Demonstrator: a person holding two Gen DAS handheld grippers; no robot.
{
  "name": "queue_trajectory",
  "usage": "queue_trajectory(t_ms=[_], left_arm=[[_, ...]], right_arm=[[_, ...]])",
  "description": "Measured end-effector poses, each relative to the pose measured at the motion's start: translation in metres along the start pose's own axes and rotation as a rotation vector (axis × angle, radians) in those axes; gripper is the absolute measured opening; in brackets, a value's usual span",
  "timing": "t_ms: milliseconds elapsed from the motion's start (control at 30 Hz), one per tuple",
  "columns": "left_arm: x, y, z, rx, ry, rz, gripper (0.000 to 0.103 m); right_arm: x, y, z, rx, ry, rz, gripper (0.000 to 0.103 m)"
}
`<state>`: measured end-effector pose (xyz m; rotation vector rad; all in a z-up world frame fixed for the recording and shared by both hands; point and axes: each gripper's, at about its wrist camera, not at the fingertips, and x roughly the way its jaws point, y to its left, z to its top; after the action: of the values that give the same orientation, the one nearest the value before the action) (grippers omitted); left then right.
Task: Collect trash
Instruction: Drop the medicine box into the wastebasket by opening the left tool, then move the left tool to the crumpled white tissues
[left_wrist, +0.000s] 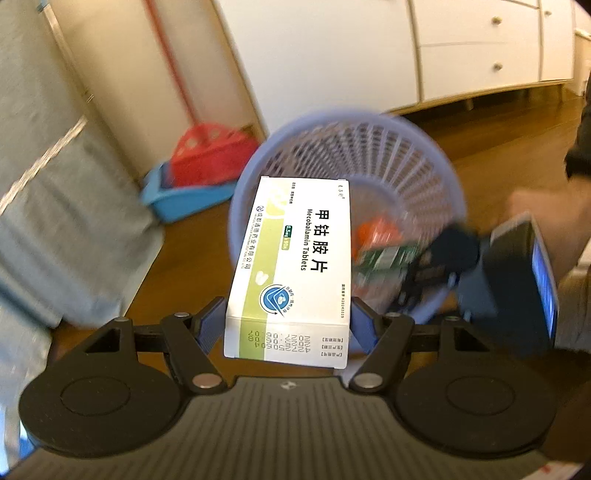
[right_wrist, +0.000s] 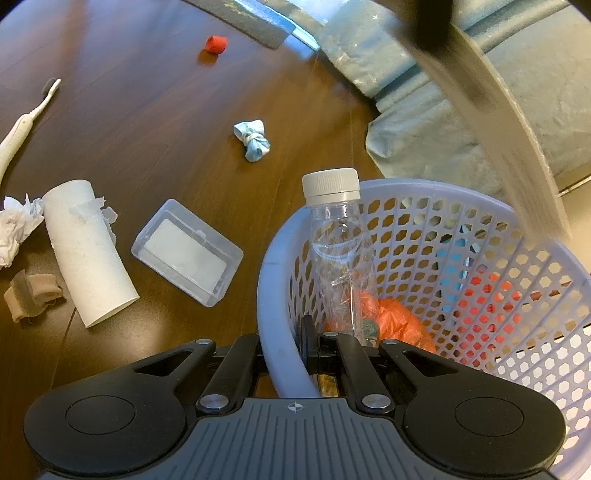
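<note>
Two sets of tongs are in use. My left tongs (left_wrist: 288, 325) are clamping a white and green tablet box (left_wrist: 291, 266) across its short end, the blue pads pressing on either narrow side, and I am carrying it just above the lilac basket (left_wrist: 424, 162). I am judging the box light and probably empty: thin card, stiff along its edges but easily crushed across the broad faces, so holding it by the edges is sound and a light squeeze suffices. Its glossy surface may slip if the hold loosens.

My right tongs (right_wrist: 314, 350) are closed together over the basket's rim (right_wrist: 273, 295), steadying it on the brown table (right_wrist: 147, 129). The basket looks light and flexible, so the rim, thicker than the perforated wall, is the sensible hold.

Inside, a clear bottle (right_wrist: 340, 251) with a pale cap is leaning, with an orange wrapper (right_wrist: 399, 317) beneath.

Several items are lying on the table: a cardboard tube (right_wrist: 88, 251), a clear plastic case (right_wrist: 186, 251), crumpled tissue (right_wrist: 16, 225), a blue wad (right_wrist: 253, 140), a red cap (right_wrist: 215, 44) and a toothbrush (right_wrist: 26, 122).
</note>
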<state>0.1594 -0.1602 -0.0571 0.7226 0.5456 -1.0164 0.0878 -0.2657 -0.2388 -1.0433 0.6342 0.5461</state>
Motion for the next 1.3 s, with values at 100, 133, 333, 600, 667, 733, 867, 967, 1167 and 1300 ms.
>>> queue_trajectory(t_ms=[100,133,333,600,667,733,867,967,1167,1300], left_arm=[[0.016,-0.002,0.023,-0.002,-0.078,-0.049,0.073],[0.02,-0.001,0.029,-0.014,-0.088,-0.053,0.076],[0.016,0.014,0.02,-0.097,-0.074,0.017,0.076],[-0.01,0.037,-0.063,-0.27,0.064,0.134,0.076],[-0.018,0.04,-0.087,-0.328,0.091,0.158,0.076],[-0.028,0.038,-0.108,-0.363,0.119,0.182,0.076],[-0.035,0.025,-0.139,-0.422,0.163,0.189,0.076],[-0.033,0.006,-0.155,-0.436,0.186,0.145,0.076],[-0.028,-0.043,-0.171,-0.444,0.223,0.061,0.076],[-0.02,-0.075,-0.18,-0.445,0.267,0.016,0.075]], right_arm=[[0.001,0.0,-0.001,0.003,-0.001,0.002,0.0],[0.001,0.0,-0.001,0.005,-0.001,0.002,0.0],[0.001,-0.002,-0.003,0.02,-0.002,-0.001,0.0],[0.001,-0.004,-0.001,0.023,0.0,-0.001,0.001],[0.001,-0.003,-0.002,0.021,0.002,0.001,0.001],[0.001,-0.003,-0.002,0.019,0.003,0.003,0.001],[0.0,-0.003,-0.002,0.017,0.005,0.001,0.001],[0.0,-0.003,-0.002,0.013,0.006,0.001,0.001],[0.0,-0.002,-0.003,0.011,0.007,0.001,0.001],[0.0,-0.001,-0.003,0.009,0.007,0.003,0.001]])
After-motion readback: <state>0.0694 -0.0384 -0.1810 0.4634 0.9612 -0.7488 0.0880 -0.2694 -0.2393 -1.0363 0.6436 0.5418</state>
